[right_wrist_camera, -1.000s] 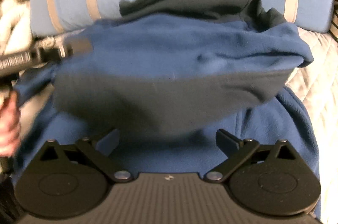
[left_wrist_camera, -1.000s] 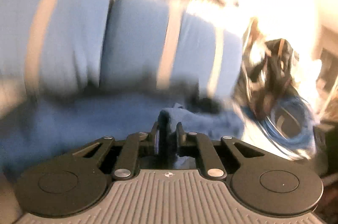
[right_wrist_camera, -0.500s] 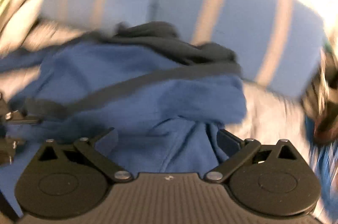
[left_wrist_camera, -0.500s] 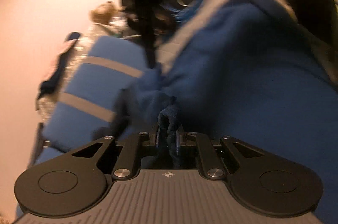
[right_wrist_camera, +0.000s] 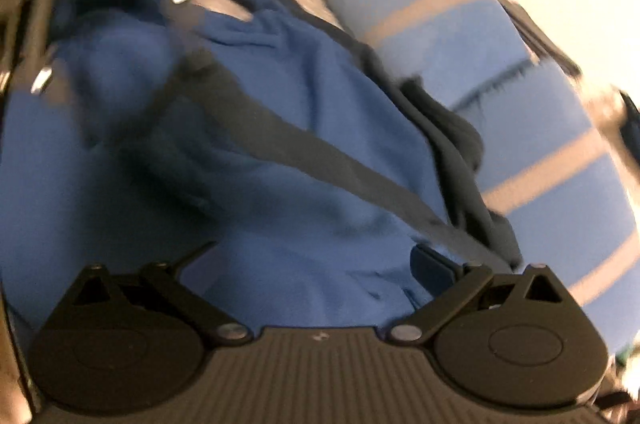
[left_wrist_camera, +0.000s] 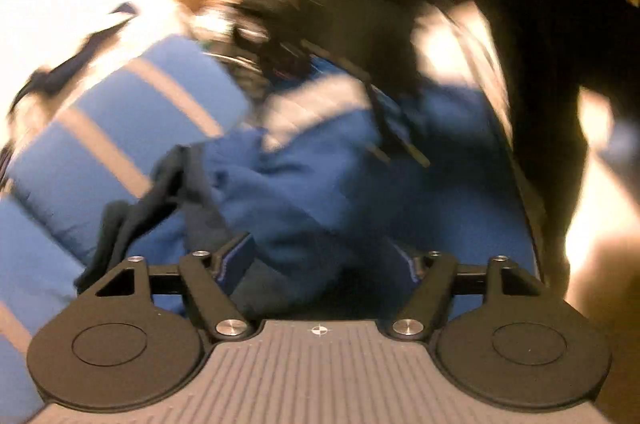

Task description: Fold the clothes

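Mid-fold, by my read: the blue fleece garment point(right_wrist_camera: 304, 144) lies bunched on the bed, up against the blue striped pillow point(right_wrist_camera: 460, 36). A grey band point(right_wrist_camera: 320, 160) crosses it diagonally, and a darker lining or second dark piece point(right_wrist_camera: 460, 144) sits at the edge nearest the pillow. Both views are motion-blurred, so the exact fold state is hard to call.

Left gripper point(left_wrist_camera: 324, 264): jaws have just been opening and now stand wide. Fleece point(left_wrist_camera: 312, 192) lies below and between the fingers, but the pads are not pressing on it. It looks like a release.

Right gripper point(right_wrist_camera: 316, 264): jaws wide too, over the fleece, nothing pinched.

Next move, as a judgement: pick a fresh edge or corner of the fleece, close on it, and carry it across for the next fold. Blur and bunching make choosing the edge tricky. The dark piece could get snagged along.

Containers: none visible. There is dark clutter point(left_wrist_camera: 400, 4) beyond the garment in the left view, too blurred to identify.
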`<action>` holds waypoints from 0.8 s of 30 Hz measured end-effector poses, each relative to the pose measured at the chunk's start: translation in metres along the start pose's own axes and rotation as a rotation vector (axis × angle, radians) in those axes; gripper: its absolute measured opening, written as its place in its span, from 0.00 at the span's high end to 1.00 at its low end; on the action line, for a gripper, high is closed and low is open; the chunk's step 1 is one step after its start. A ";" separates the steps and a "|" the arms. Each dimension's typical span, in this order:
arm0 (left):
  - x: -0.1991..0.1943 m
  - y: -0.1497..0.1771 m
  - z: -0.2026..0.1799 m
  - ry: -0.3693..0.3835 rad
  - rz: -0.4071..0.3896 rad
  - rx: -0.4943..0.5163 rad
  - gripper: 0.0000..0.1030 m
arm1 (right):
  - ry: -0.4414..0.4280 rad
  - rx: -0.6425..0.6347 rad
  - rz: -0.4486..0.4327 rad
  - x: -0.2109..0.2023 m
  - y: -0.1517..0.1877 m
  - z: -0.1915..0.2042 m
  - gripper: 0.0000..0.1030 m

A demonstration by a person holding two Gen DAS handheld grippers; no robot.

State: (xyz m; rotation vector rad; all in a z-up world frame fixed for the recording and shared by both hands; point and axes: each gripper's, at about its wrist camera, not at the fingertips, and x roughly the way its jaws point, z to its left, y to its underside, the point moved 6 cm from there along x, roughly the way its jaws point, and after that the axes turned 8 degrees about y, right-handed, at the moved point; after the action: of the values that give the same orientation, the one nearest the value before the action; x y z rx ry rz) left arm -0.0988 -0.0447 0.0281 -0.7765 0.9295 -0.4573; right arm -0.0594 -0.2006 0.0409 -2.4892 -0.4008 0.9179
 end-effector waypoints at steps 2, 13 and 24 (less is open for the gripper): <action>-0.008 -0.003 0.016 -0.059 -0.044 -0.114 0.30 | -0.026 -0.034 -0.059 -0.007 -0.008 0.011 0.00; -0.028 0.018 0.097 -0.252 -0.098 -0.690 0.29 | -0.300 -0.159 -0.113 0.008 -0.032 0.043 0.33; -0.023 0.044 0.129 -0.355 -0.059 -0.860 0.29 | -0.381 -0.286 -0.060 0.027 -0.050 0.061 0.66</action>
State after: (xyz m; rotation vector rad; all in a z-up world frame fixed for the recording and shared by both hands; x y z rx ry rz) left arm -0.0012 0.0499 0.0539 -1.6091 0.7519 0.0649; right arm -0.0856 -0.1278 0.0108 -2.5275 -0.7747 1.4000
